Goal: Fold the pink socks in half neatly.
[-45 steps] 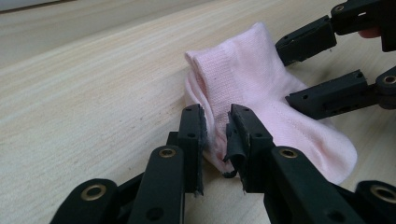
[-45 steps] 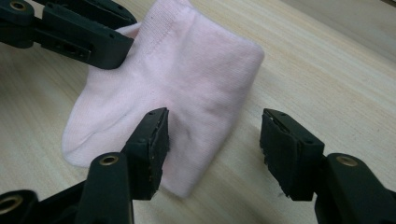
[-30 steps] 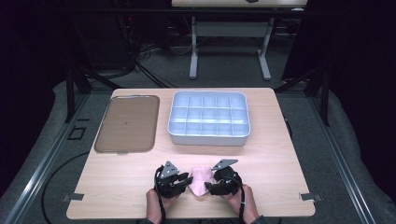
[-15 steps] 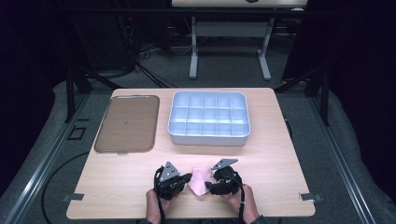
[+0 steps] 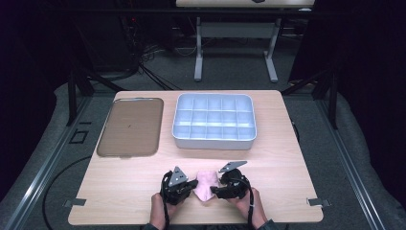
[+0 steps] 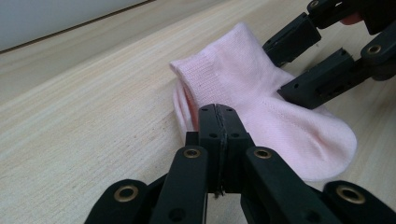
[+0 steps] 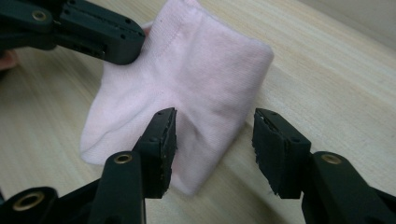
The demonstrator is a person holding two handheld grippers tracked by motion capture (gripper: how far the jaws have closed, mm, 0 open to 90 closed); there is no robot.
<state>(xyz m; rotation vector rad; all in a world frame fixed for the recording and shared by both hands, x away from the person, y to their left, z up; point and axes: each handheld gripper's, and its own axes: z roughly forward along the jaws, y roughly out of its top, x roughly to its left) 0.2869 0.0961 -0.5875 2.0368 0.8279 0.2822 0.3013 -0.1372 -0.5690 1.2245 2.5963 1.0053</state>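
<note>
1. Pink sock lies at lower centre of the high view, on the table between both grippers.
2. We judge it light, soft, floppy; grab the edges, not the middle.
3. Left gripper: jaws pressed together, pinching the cuff edge.
4. Right gripper: spread, jaws have just been closing astride the sock's edge, not pinching yet.

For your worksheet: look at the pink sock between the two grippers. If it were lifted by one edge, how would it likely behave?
The pink sock is thin knit cloth that bulges and folds where it lies, so it would probably droop limply rather than hold its shape. It looks light and should not roll or tip. The ribbed fabric likely gives good grip: the left gripper has its fingers shut on the edge near the sock's opening.
</note>
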